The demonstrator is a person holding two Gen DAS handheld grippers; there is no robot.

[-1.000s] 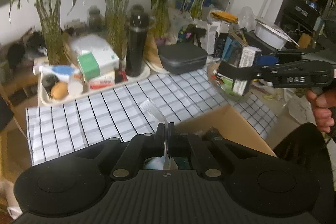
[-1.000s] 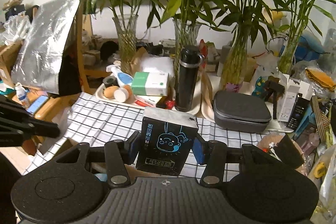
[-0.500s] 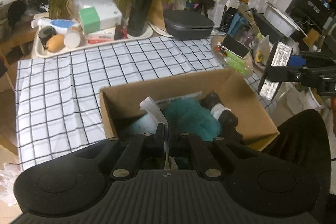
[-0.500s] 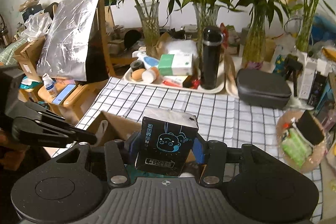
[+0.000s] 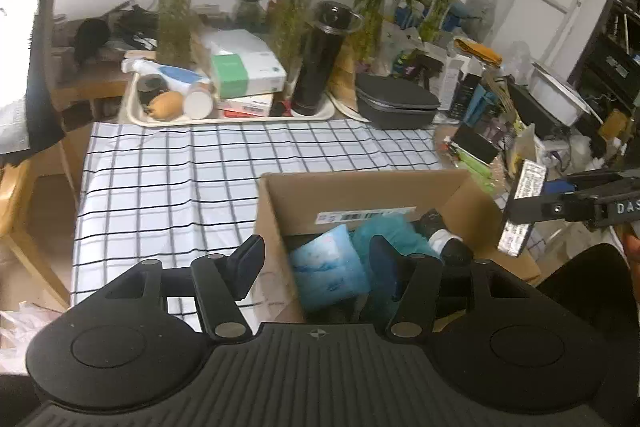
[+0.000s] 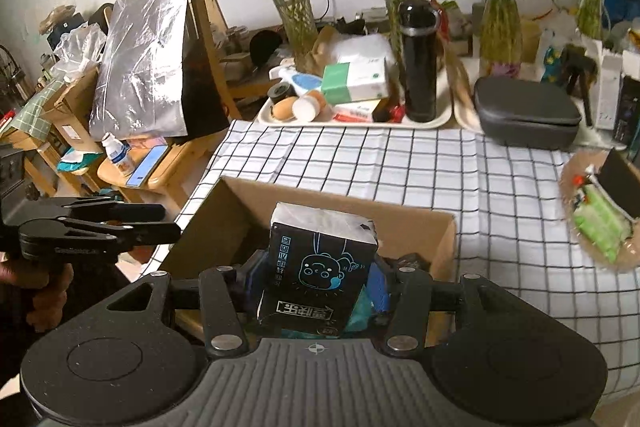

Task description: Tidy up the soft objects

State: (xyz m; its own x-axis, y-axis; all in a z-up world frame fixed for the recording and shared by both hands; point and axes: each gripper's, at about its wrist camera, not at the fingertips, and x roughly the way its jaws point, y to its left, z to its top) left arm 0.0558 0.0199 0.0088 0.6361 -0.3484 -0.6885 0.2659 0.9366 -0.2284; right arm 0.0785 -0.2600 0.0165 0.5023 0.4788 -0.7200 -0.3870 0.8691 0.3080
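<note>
Hovering over the open brown cardboard box (image 5: 360, 195), the left gripper (image 5: 316, 267) has its jaws spread, having just been opening; nothing is pinched between them. A light blue soft pack (image 5: 328, 267) sits in the gap below, lying inside the box and touched by neither pad. Just beside it in the box is a teal fluffy bundle (image 5: 384, 227), then a black and white soft item (image 5: 444, 239) against the box's right wall. A white barcode label (image 5: 364, 215) is on the inner far wall.

Right gripper (image 6: 316, 287) is clamped on a black rectangular tissue pack with a blue cartoon face (image 6: 320, 275), blue pads pressing both sides, the pack upright and above the near part of the same box (image 6: 400, 223). In the left wrist view that pack (image 5: 522, 207) hangs just past the box's right edge.

Box stands on a white tablecloth with a black grid (image 5: 180, 179). Beyond it: a cream tray (image 5: 236, 117) carrying a tall black flask (image 5: 322, 59) and a green and white tissue box (image 5: 244, 67), a dark grey zip case (image 5: 396, 101) to the right, glass vases with bamboo (image 5: 176, 3) behind. A hand (image 6: 48, 291) grips the left tool's handle in the right wrist view.
</note>
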